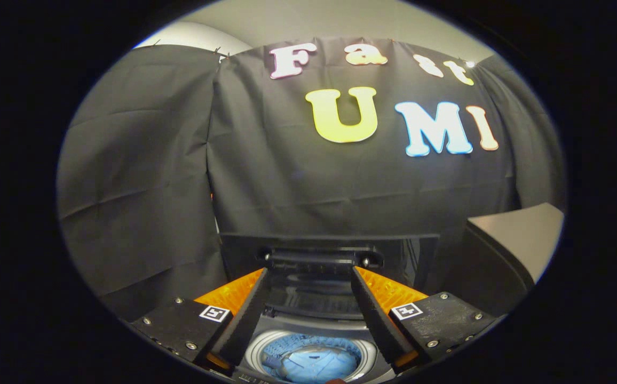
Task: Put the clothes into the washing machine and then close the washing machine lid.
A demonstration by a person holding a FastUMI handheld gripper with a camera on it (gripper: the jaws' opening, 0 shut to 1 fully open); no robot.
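Clothes [311,362] lie in the drum; fingers [255,298] spread, empty, flank the raised lid's [322,250] handle [319,260]. Next: pull lid down.

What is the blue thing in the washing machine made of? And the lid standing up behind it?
The blue clothing looks like soft woven cloth: it lies rumpled in the drum, between the open gripper's fingers. The lid looks like dark, glossy plastic or tinted glass; it reflects faintly, so I can't tell which.

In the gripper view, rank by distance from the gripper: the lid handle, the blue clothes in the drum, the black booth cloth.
Gripper, fingers open:
1. Lid handle, at the fingertips on the raised lid.
2. Blue clothes, below between the fingers, inside the drum.
3. Booth cloth, behind the machine.
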